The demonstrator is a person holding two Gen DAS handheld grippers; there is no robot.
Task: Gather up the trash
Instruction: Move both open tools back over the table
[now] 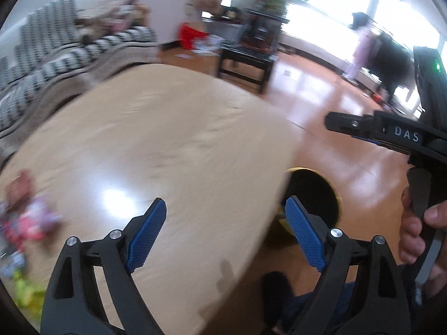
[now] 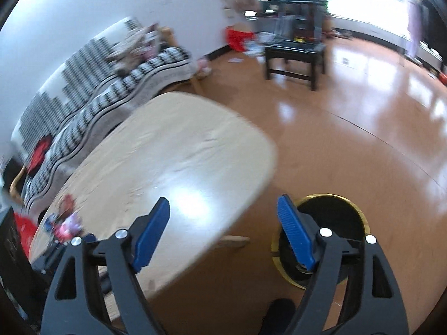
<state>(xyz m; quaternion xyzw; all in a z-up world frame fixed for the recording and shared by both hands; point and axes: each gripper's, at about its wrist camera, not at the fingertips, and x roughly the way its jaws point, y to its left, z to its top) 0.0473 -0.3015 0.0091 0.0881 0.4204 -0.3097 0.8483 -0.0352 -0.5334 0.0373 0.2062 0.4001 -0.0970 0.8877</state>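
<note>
A blurred pile of colourful trash wrappers point(image 1: 25, 223) lies at the near left of the light wooden table point(image 1: 167, 128); it also shows in the right wrist view point(image 2: 65, 220). A round bin with a gold rim and black liner point(image 2: 329, 234) stands on the floor right of the table, also in the left wrist view point(image 1: 315, 192). My left gripper point(image 1: 226, 234) is open and empty above the table's right edge. My right gripper point(image 2: 223, 234) is open and empty, between table edge and bin; its body shows in the left view point(image 1: 391, 134).
A striped sofa point(image 2: 92, 103) runs behind the table. A dark low table point(image 2: 293, 55) and a red box point(image 2: 237, 37) stand farther off on the glossy brown floor point(image 2: 363, 139). Bright windows are at the far right.
</note>
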